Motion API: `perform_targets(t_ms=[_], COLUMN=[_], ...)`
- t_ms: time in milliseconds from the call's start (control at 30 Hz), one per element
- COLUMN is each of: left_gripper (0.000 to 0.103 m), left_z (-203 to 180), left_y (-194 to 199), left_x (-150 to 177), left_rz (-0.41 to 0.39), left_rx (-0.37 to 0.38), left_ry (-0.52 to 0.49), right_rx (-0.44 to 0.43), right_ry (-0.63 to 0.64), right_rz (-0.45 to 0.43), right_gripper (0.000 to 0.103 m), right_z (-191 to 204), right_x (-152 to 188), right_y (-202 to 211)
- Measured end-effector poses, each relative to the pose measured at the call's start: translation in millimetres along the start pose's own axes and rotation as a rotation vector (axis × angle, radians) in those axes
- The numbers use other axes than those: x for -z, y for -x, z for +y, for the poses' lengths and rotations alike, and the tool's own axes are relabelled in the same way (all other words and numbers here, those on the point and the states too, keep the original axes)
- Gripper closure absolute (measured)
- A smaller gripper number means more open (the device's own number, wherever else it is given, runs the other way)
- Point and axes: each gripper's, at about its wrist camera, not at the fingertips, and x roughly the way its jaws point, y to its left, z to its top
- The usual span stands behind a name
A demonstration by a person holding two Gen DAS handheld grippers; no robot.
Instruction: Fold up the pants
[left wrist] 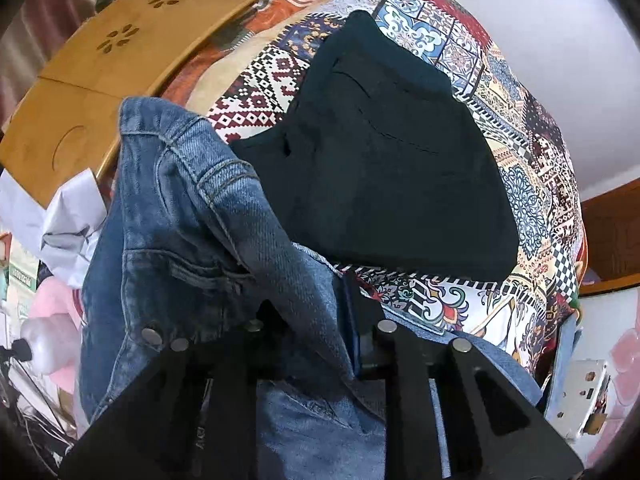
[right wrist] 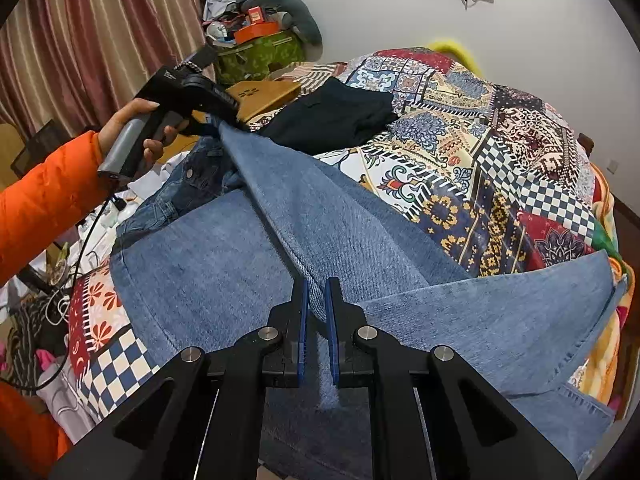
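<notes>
Blue jeans (right wrist: 224, 256) lie across a patchwork bedspread (right wrist: 500, 168). My right gripper (right wrist: 316, 292) is shut on a raised fold of the jeans' leg, the denim pinched between its blue pads (right wrist: 304, 320). My left gripper (right wrist: 216, 120), seen in the right wrist view held by a hand in an orange sleeve, is shut on the jeans near the waist and lifts it. In the left wrist view the waistband and pocket (left wrist: 180, 208) drape over that gripper (left wrist: 320, 320), hiding its tips. The fold runs taut between the two grippers.
Folded dark pants (left wrist: 380, 160) lie on the bedspread beyond the jeans, also in the right wrist view (right wrist: 336, 116). A wooden lap tray (left wrist: 120, 64) sits at the far left. Clutter, cables and bags (right wrist: 56, 280) crowd the left side. A wall lies behind the bed.
</notes>
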Motion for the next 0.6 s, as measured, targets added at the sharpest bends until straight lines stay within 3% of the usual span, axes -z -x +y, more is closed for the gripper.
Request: perform_targets(t_ms=[233, 367, 600], left_gripper=[0.085, 0.085, 0.085], left_z=[-1.9, 3.1, 30.4], left_y=[62.2, 108.9, 138.3], left_x=[34.5, 67.6, 134.8], left_rz=[-0.138, -0.212, -0.213], left_rx=[-0.051, -0.033, -0.013], left_ry=[-0.105, -0.146, -0.173], right_rx=[0.019, 0.034, 0.036], right_ry=[-0.008, -0.014, -0.025], right_rz=[-0.039, -0.067, -0.055], right_gripper=[0.095, 0.095, 0.095], right_z=[0.0, 2.4, 14.9], right_x=[-2.5, 0.0, 18.9], right_y=[16.3, 33.5, 40.8])
